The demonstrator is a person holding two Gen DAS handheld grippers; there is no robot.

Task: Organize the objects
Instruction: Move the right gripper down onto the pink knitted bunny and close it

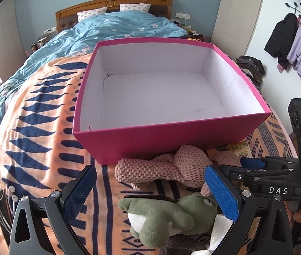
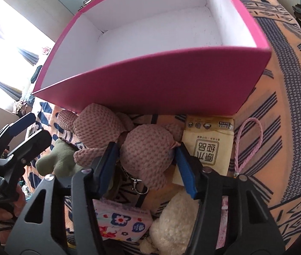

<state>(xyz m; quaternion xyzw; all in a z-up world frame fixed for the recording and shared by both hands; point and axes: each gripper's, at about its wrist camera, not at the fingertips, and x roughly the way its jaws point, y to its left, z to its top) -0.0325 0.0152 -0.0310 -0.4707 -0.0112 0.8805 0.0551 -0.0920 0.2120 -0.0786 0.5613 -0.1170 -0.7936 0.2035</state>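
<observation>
An empty pink box (image 1: 161, 137) with a white inside stands on the bed; it also shows in the right wrist view (image 2: 150, 85). A pink knitted plush (image 1: 150, 170) lies against its front wall. My right gripper (image 2: 145, 162) has its blue pads on both sides of the plush's head (image 2: 148, 155) and is closed onto it. A green plush frog (image 1: 161, 214) lies between the fingers of my left gripper (image 1: 150, 193), which is open and not touching it. The right gripper's body shows in the left wrist view (image 1: 263, 170).
A yellow tissue pack (image 2: 210, 146), a pink cord loop (image 2: 248, 144), a floral pouch (image 2: 122, 223) and a white fluffy toy (image 2: 176, 218) lie by the box. White earphones (image 1: 10, 193) lie left. The blanket (image 1: 33, 138) covers the bed; coats (image 1: 295, 42) hang right.
</observation>
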